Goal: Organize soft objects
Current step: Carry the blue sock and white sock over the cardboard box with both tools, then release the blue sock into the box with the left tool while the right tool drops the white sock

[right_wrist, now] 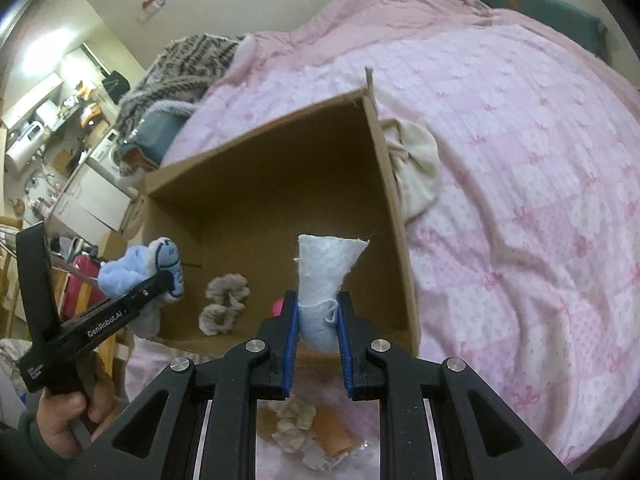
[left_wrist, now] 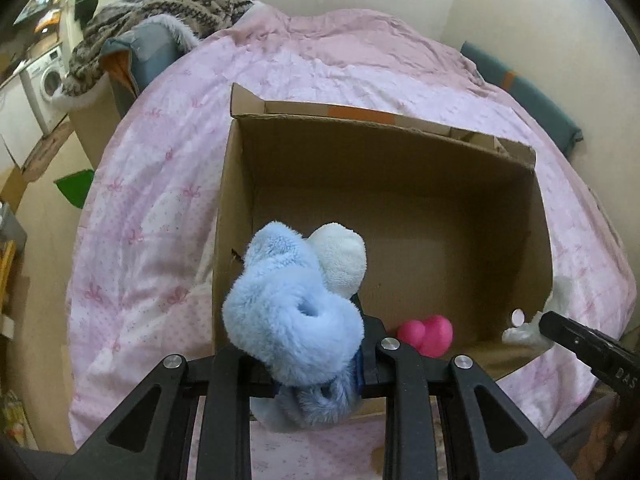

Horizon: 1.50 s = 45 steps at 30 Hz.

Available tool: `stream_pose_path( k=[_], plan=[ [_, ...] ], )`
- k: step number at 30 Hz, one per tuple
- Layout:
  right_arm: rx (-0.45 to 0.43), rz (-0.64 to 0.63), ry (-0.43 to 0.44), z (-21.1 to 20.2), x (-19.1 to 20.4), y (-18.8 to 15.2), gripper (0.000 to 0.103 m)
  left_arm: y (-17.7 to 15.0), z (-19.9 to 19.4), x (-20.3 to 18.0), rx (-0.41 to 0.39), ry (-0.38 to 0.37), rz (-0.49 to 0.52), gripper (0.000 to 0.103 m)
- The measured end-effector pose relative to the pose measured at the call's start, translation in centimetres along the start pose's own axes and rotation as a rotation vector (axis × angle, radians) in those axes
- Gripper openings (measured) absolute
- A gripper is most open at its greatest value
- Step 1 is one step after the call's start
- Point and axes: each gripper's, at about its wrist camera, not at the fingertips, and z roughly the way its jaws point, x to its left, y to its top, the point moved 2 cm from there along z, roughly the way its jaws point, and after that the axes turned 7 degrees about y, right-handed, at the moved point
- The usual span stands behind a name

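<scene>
My left gripper (left_wrist: 316, 364) is shut on a fluffy blue and white plush toy (left_wrist: 292, 312) and holds it over the near left corner of an open cardboard box (left_wrist: 384, 152) on the bed. The same toy (right_wrist: 140, 268) and left gripper (right_wrist: 160, 280) show at the left of the right wrist view. My right gripper (right_wrist: 318, 316) is shut on a pale blue-white cloth (right_wrist: 324, 272) above the box's near edge (right_wrist: 400, 216). Inside the box lie a pink heart-shaped toy (left_wrist: 428, 334) and a beige scrunchie (right_wrist: 222, 304).
The box sits on a bed with a pink patterned duvet (left_wrist: 160, 168). A cream cloth (right_wrist: 416, 168) lies beside the box's right wall. A beige fluffy item (right_wrist: 292, 424) lies on the bed below my right gripper. A striped blanket (left_wrist: 168, 12) is piled at the far left.
</scene>
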Motion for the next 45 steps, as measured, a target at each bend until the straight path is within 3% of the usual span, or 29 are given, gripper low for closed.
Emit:
stream_pose_path(
  k=[19,25,27,30,34,42,45],
  plan=[
    [0.081,-0.056,-0.033,2.3,0.8,-0.8,0.020,-1.2,-0.1,-0.6,0.000,-0.014,0.022,0.029],
    [0.083,-0.059,-0.031,2.4,1.0,-0.8,0.020,-1.3,-0.3,-1.0,-0.006,0.010,0.050,0.045],
    [0.082,-0.060,-0.032,2.4,1.0,-0.8,0.020,-1.4,-0.6,-1.2,-0.022,0.015,0.062,0.065],
    [0.083,-0.061,-0.031,2.4,1.0,-0.9,0.020,-1.4,-1.4,-1.5,-0.059,0.019,0.074,0.077],
    [0.081,-0.058,-0.024,2.3,0.9,-0.9,0.020,-1.5,-1.6,-1.7,-0.073,0.064,0.100,0.078],
    [0.084,-0.051,-0.013,2.4,1.0,-0.9,0.023,-1.3,-1.6,-1.4,-0.068,0.054,0.076,0.078],
    [0.041,-0.061,-0.010,1.7,1.2,-0.6,0.024,-1.4,-1.7,-1.3,-0.071,0.056,0.071,0.078]
  ],
)
